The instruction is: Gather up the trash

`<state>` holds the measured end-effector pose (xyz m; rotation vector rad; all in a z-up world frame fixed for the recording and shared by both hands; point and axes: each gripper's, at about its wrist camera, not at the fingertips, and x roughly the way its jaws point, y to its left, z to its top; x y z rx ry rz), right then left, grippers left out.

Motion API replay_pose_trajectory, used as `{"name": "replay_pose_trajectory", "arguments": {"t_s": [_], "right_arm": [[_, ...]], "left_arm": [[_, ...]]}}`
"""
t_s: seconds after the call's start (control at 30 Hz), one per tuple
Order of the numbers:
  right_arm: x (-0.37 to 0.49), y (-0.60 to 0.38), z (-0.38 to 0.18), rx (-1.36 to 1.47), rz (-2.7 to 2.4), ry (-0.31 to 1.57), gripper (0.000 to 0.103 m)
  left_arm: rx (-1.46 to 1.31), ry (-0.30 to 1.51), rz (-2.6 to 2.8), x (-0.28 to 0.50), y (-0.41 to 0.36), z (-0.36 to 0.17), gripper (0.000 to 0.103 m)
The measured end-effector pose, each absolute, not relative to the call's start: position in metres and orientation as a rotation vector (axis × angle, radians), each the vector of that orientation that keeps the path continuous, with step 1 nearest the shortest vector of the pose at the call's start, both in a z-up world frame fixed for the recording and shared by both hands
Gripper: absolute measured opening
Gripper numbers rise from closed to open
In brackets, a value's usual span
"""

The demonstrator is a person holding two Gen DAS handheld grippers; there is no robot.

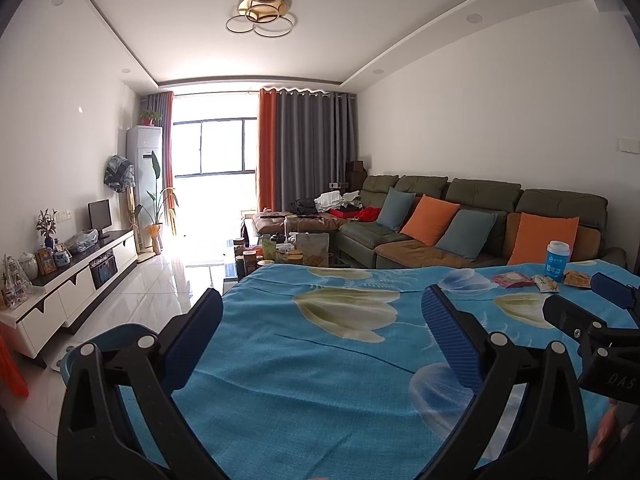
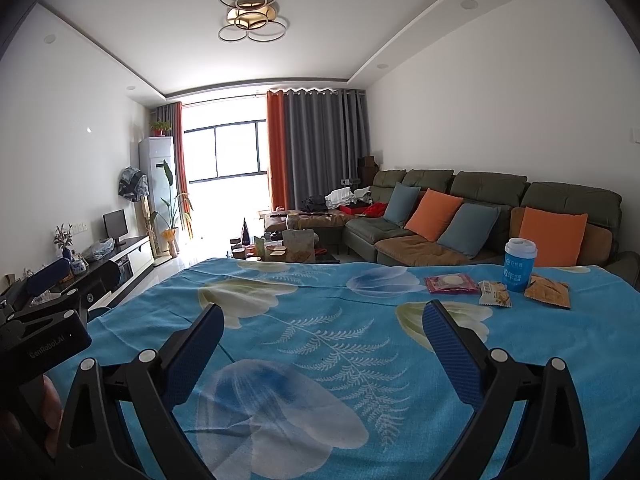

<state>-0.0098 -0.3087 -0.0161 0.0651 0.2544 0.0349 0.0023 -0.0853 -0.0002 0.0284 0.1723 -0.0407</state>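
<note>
Both tools, left (image 1: pixel 322 312) and right (image 2: pixel 323 330), wide open, empty above blue floral cloth (image 2: pixel 320 320).

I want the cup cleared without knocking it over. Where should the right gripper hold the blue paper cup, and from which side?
Grip the blue paper cup across its mid-body, below the white lid, coming level from the near side. It stands upright, so its round wall suits the open right gripper. The white snack packet and orange snack packet lie close by its base, so stay above them.
</note>
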Motion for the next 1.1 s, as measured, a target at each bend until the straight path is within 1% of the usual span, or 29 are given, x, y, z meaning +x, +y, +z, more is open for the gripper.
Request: {"name": "replay_pose_trajectory", "arguments": {"t_s": [1.1], "right_arm": [[-0.0080, -0.3081, -0.0164, 0.070, 0.034, 0.259, 0.096]], "left_arm": [[0.044, 0.185, -0.043, 0.0048, -0.0880, -0.0090, 0.098]]}}
